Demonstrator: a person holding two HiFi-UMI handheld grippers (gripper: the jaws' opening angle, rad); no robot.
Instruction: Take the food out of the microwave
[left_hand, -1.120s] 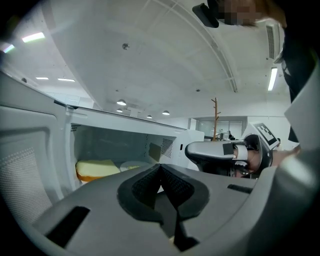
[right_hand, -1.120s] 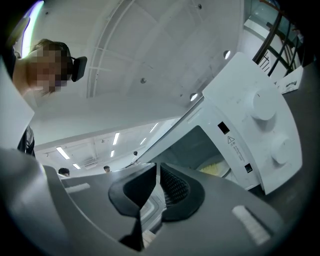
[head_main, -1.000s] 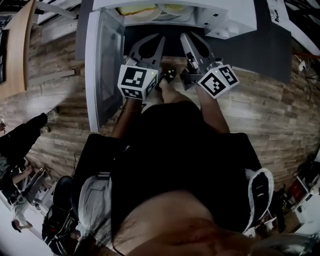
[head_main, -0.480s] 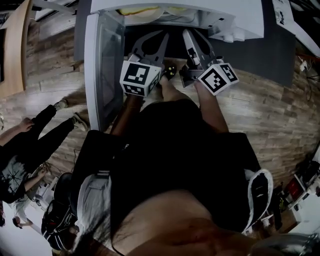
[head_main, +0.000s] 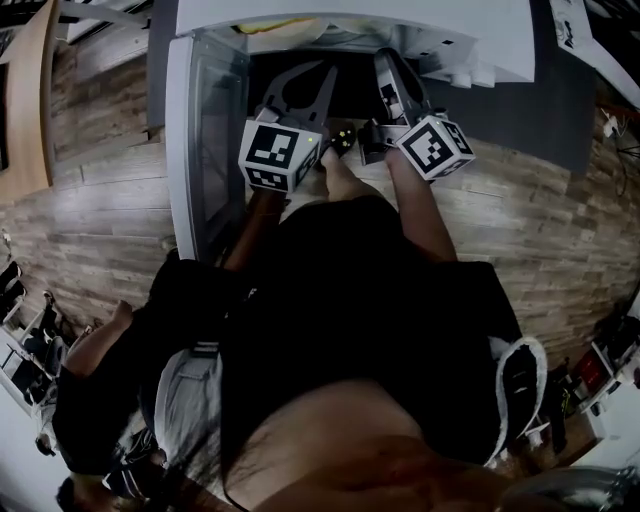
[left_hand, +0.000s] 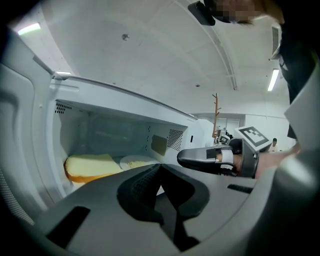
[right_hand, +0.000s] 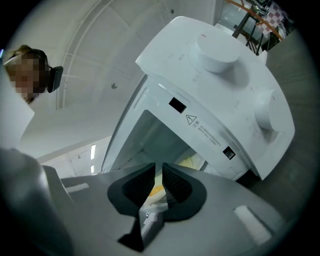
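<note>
The white microwave stands with its door swung open to the left. Inside lie a yellow slice of bread at the left and a white plate beside it; the plate also shows past the right jaws. My left gripper is shut and empty, its tips at the mouth of the cavity. My right gripper sits just to its right at the opening. Its jaws have just been opening to a narrow slit, with nothing between them.
The microwave's control panel with two round knobs is on the right of the opening. The microwave rests on a dark grey surface above a wooden floor. A bystander crouches at the lower left.
Both grippers have edged up the picture toward the microwave's opening, the right one further, and it has turned. The bystander at the left has shifted to the lower left corner.
</note>
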